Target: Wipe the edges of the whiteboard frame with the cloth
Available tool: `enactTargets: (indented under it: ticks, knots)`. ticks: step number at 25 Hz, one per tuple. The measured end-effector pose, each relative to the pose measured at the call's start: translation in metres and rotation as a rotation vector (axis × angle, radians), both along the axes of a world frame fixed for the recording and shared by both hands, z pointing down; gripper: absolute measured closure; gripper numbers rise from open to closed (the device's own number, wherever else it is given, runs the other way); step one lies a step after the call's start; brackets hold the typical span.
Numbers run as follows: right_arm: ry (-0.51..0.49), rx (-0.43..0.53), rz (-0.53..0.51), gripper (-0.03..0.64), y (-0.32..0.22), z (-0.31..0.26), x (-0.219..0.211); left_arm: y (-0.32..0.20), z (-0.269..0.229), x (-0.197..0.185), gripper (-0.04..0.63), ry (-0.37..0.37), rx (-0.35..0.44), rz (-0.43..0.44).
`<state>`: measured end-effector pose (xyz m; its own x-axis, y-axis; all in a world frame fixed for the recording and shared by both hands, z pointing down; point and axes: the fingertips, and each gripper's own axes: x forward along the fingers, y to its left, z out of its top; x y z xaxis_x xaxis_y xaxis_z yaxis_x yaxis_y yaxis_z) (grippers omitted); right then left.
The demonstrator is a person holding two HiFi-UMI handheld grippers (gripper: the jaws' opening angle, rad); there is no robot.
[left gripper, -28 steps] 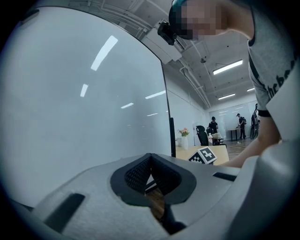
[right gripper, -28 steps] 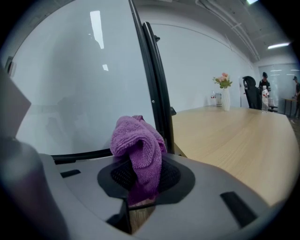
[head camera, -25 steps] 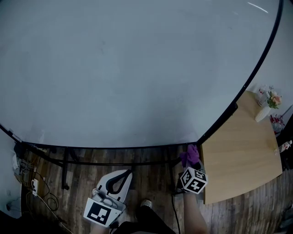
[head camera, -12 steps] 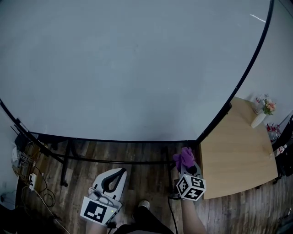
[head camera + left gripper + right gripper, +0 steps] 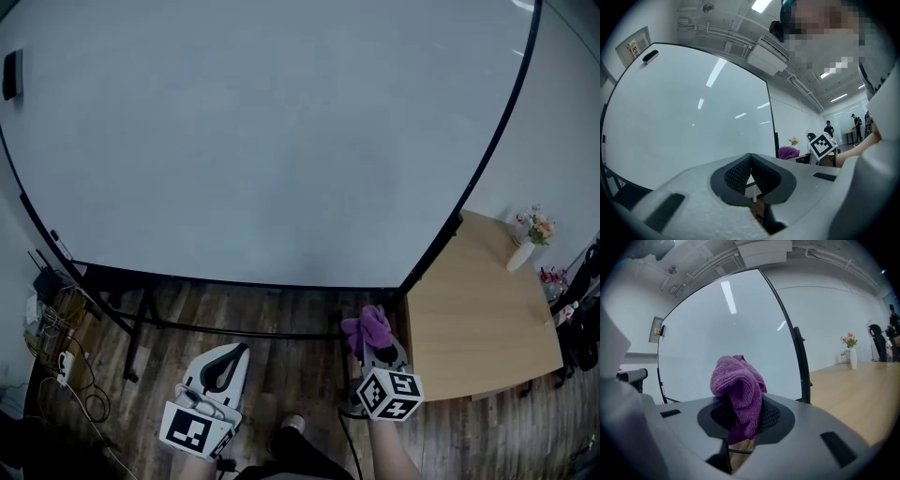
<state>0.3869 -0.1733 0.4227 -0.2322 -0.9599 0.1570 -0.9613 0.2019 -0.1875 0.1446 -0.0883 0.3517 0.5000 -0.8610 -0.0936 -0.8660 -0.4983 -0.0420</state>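
Observation:
The big whiteboard [image 5: 262,141] fills most of the head view, ringed by a thin black frame [image 5: 473,169]. Its bottom edge [image 5: 234,279] meets the right edge at a corner just above my right gripper [image 5: 368,342]. That gripper is shut on a bunched purple cloth [image 5: 366,328], which sticks up past the jaws in the right gripper view as cloth [image 5: 738,390], a little short of the frame's right edge [image 5: 793,341]. My left gripper [image 5: 228,354] hangs low at the left, shut on nothing, its tips meeting at left gripper [image 5: 751,158].
A light wooden table [image 5: 478,319] butts against the board's lower right corner, with a white vase of flowers [image 5: 520,248] at its far end. The black stand legs [image 5: 141,328] and loose cables [image 5: 56,352] lie on the wood floor at the left. A black eraser [image 5: 11,73] sits high on the board.
My right gripper with the cloth has drawn back down and left from the frame's bottom right corner. The head view has tilted up, showing more of the board. The left gripper stays low.

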Motion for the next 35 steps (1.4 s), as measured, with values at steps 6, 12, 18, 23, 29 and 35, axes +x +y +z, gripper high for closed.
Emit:
enactTargets:
  ticks: [6,12,18,23,29,35]
  knots:
    - [0.027,0.044,-0.053,0.528,0.031,-0.019,-0.019,0.024,-0.004,-0.011,0.580,0.013,0.010,-0.031]
    - [0.025,0.077,-0.100,0.528,0.066,-0.035,-0.033,0.053,-0.008,-0.014,0.580,0.032,0.016,-0.034]
    - [0.025,0.108,-0.153,0.528,0.099,-0.053,-0.045,0.079,-0.014,-0.014,0.580,0.019,0.020,-0.049]
    - [0.035,0.141,-0.194,0.528,0.125,-0.066,-0.053,0.100,-0.019,-0.015,0.580,0.011,0.033,-0.069]
    - [0.037,0.163,-0.227,0.528,0.148,-0.073,-0.061,0.123,-0.023,-0.019,0.580,0.011,0.041,-0.096]
    - [0.044,0.191,-0.254,0.528,0.160,-0.082,-0.065,0.136,-0.030,-0.022,0.580,0.008,0.050,-0.123]
